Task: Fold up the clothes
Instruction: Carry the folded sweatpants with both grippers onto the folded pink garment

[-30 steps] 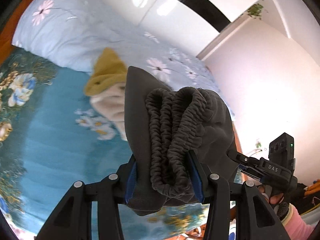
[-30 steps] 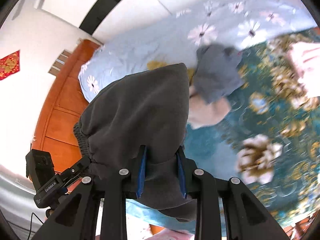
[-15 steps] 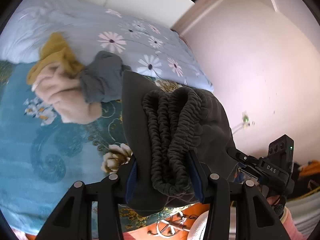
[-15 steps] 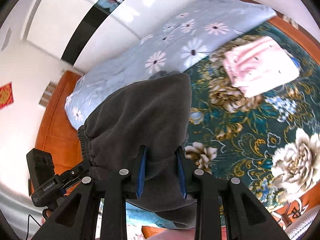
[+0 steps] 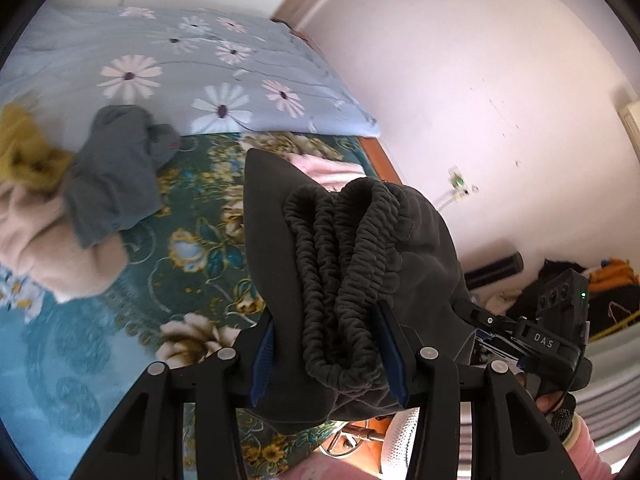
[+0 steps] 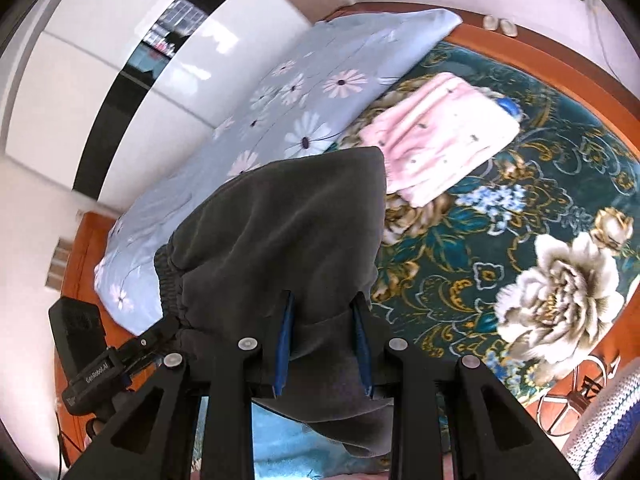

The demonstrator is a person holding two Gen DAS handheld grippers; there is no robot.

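Note:
A folded dark grey garment (image 5: 360, 256) with an elastic waistband is held in the air above the bed by both grippers. My left gripper (image 5: 328, 352) is shut on its bunched waistband. My right gripper (image 6: 322, 340) is shut on the smooth folded side of the same dark grey garment (image 6: 288, 240). The other gripper's body shows at the right of the left wrist view (image 5: 556, 320) and at the lower left of the right wrist view (image 6: 92, 364). A folded pink garment (image 6: 440, 152) lies on the bed ahead.
The bed has a teal floral cover (image 6: 520, 240) and a light blue daisy-print quilt (image 5: 192, 72) along its far side. A loose pile of grey (image 5: 116, 176), beige (image 5: 52, 248) and mustard (image 5: 24, 152) clothes lies at the left. The orange bed frame (image 6: 560, 68) borders the right edge.
Both grippers have swung to the right along the bed with the dark garment; the clothes pile has slid to the left of view and the pink folded garment has come closer.

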